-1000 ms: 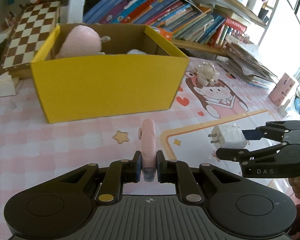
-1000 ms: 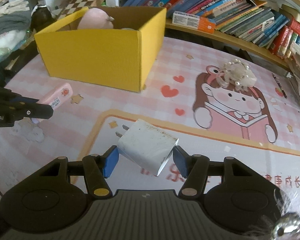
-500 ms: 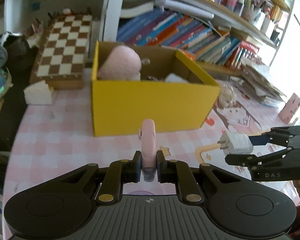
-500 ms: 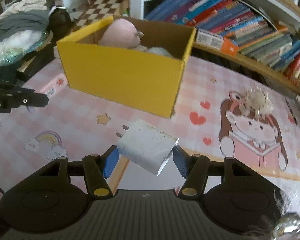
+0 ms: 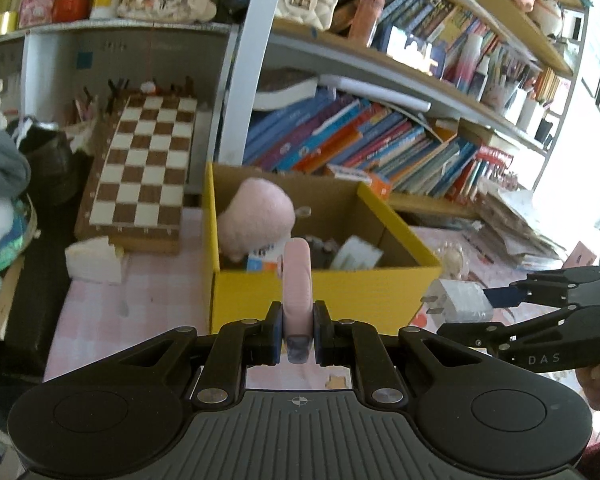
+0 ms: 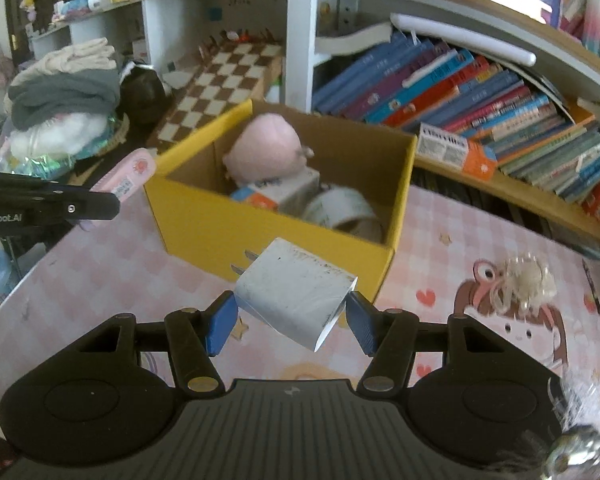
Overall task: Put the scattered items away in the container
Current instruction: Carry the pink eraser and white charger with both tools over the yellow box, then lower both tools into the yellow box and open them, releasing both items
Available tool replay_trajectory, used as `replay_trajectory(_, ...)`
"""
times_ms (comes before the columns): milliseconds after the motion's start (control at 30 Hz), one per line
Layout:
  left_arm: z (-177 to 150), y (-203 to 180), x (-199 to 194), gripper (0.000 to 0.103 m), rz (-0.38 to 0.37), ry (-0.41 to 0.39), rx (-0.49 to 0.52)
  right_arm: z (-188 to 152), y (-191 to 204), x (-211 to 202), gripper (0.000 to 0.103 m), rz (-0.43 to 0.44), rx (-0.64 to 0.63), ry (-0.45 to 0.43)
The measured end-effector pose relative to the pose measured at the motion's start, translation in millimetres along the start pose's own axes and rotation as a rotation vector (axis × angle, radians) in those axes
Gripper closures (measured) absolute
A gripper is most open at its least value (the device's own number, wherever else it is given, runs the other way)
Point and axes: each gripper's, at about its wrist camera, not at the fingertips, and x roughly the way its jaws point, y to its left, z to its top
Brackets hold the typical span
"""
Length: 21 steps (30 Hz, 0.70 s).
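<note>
My left gripper point(image 5: 296, 334) is shut on a slim pink case point(image 5: 296, 280) and holds it in the air just in front of the yellow cardboard box point(image 5: 340, 292). My right gripper point(image 6: 292, 320) is shut on a white plug adapter point(image 6: 296, 292), also lifted, near the box's front corner point(image 6: 260, 236). The box holds a pink plush point(image 6: 268, 152), a small carton point(image 6: 280, 192) and a tape roll point(image 6: 340, 208). Each gripper shows in the other's view: the right gripper point(image 5: 484, 308) with the adapter point(image 5: 456, 300), and the pink case point(image 6: 128, 176).
A pearly hair tie point(image 6: 528, 280) lies on the pink cartoon mat point(image 6: 460, 248) to the right. A chessboard point(image 5: 144, 172) and a white block point(image 5: 92, 260) lie left of the box. Bookshelves point(image 5: 380, 148) stand behind. Folded clothes point(image 6: 64, 96) are piled at the left.
Both grippers have risen with their items and moved toward the box. The box's inside now shows from above.
</note>
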Motion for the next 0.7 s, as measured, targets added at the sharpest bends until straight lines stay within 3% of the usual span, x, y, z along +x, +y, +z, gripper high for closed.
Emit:
replay_trajectory(433,38.1,-4.4,15.0,0.090,-0.013,-0.021,0.116,45.0,-8.9,8.0,0.045,0.000,-0.075,-0.035)
replay_trajectory(700,55.8,-12.6,41.7,0.090,-0.026,-0.031,0.133,65.3,-16.8,28.1,0.045,-0.002,-0.065,-0.025)
